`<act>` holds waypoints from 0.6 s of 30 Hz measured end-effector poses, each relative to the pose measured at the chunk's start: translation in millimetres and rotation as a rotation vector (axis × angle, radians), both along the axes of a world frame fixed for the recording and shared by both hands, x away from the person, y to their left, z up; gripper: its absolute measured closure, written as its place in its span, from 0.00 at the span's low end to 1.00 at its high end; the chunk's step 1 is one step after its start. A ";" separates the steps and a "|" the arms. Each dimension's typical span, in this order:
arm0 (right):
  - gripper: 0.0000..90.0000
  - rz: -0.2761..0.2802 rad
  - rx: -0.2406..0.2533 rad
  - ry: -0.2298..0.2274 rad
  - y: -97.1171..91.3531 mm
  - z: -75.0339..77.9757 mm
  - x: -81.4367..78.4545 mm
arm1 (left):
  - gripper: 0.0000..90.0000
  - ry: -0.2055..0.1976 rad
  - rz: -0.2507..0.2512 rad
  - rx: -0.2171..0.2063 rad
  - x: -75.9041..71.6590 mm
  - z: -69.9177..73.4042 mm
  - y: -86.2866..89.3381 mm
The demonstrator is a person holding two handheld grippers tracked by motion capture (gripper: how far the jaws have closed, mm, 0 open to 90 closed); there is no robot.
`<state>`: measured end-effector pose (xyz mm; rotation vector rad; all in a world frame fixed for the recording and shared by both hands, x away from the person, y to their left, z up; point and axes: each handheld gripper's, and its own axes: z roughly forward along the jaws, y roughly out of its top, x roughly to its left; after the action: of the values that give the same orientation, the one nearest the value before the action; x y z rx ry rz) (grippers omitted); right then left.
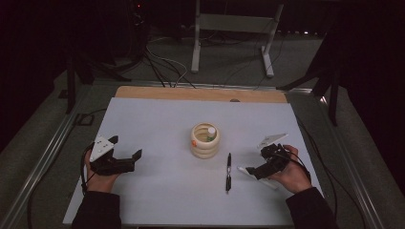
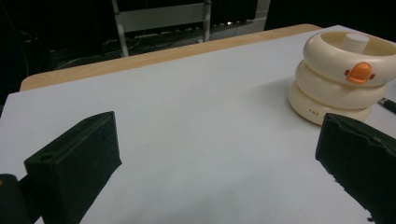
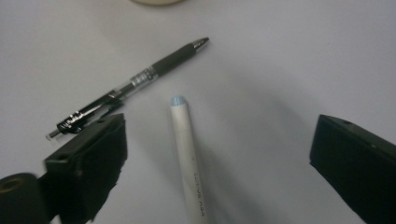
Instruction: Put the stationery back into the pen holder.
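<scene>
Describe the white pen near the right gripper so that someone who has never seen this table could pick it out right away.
Start at the cream ringed pen holder in the middle of the white table, then look toward the right gripper. The white pen lies flat between its open jaws. Unlike the black pen beside it, it is plain white with a pale blue tip.

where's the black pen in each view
High view: black pen lies lengthwise right of centre, in front of the cream ring holder.
Left gripper view: just its tip at the right edge, beside the holder.
Right gripper view: upper left, slanted.
Shared landmark: the cream ring holder.
</scene>
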<state>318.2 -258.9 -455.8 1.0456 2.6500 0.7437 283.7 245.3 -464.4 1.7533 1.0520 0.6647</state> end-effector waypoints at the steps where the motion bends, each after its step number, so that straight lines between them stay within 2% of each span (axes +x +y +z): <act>1: 0.08 0.008 -0.016 0.005 0.9 -1.1 0.3 | 0.00 0.002 -0.001 0.001 0.2 -0.3 -0.1; 3: 0.10 0.019 -0.043 0.012 3.2 -2.7 -0.1 | 0.00 0.002 -0.002 0.004 0.3 -0.4 -0.4; 6: 0.20 0.049 -0.084 0.015 5.8 -4.5 -0.6 | 0.00 0.001 -0.002 0.004 0.1 -0.3 -0.2; 7: 0.27 0.062 -0.101 0.025 7.2 -5.2 -1.0 | 0.00 0.001 -0.001 0.003 0.1 -0.3 -0.1; 8: 0.27 0.062 -0.101 0.025 7.2 -5.2 -1.0 | 0.00 0.001 -0.001 0.003 0.1 -0.3 -0.1; 10: 0.52 0.109 -0.114 0.059 9.1 -7.1 -1.6 | 0.00 0.003 0.000 0.004 0.3 -0.6 0.7; 18: 0.77 0.191 -0.220 0.117 19.6 -18.9 -1.5 | 0.00 0.009 0.001 0.006 0.8 -2.5 0.6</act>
<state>316.7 -239.3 -474.7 0.8106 2.8802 0.4207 284.5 246.0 -466.9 1.7626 1.0583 0.6624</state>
